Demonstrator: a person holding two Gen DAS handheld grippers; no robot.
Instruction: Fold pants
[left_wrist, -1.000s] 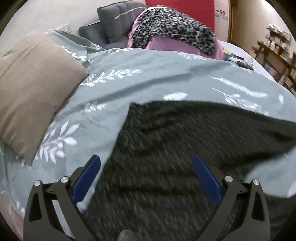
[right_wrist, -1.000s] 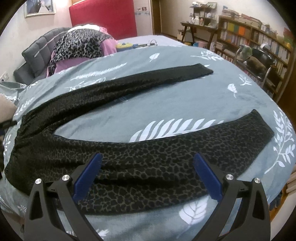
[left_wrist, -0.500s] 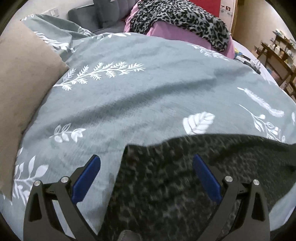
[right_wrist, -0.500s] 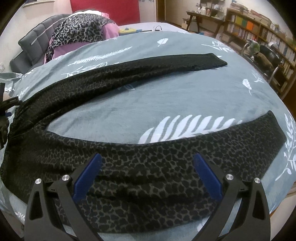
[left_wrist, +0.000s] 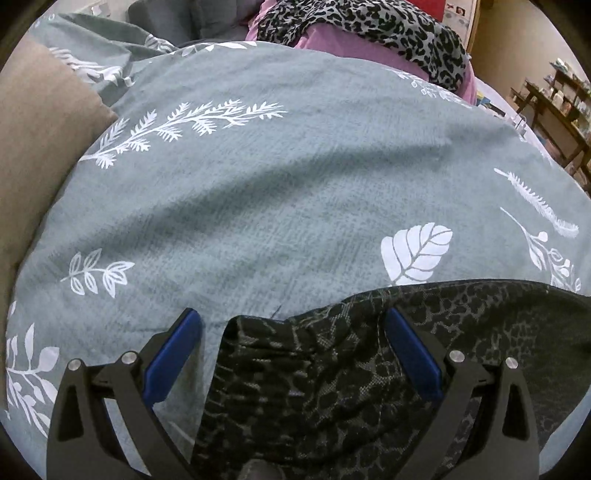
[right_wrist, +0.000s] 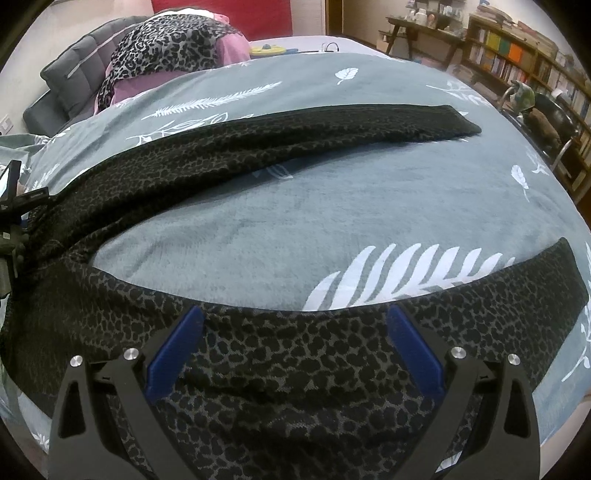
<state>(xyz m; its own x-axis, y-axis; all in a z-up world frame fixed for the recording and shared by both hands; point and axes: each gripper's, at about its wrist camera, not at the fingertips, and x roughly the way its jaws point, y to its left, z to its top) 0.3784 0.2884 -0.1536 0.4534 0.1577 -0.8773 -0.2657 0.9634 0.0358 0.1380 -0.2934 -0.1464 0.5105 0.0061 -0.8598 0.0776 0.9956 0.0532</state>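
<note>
Leaf-printed grey duvet (right_wrist: 332, 206) carries splayed, knitted leopard-patterned pants (right_wrist: 258, 155); both claws, left (left_wrist: 293, 338) and right (right_wrist: 295, 338), gape.

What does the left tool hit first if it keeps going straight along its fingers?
Probably the pants: their bunched edge already lies between the open fingers of the left tool. Past that edge there is only the grey leaf-print duvet. Depth is unclear, so it may already be touching the fabric.
</note>
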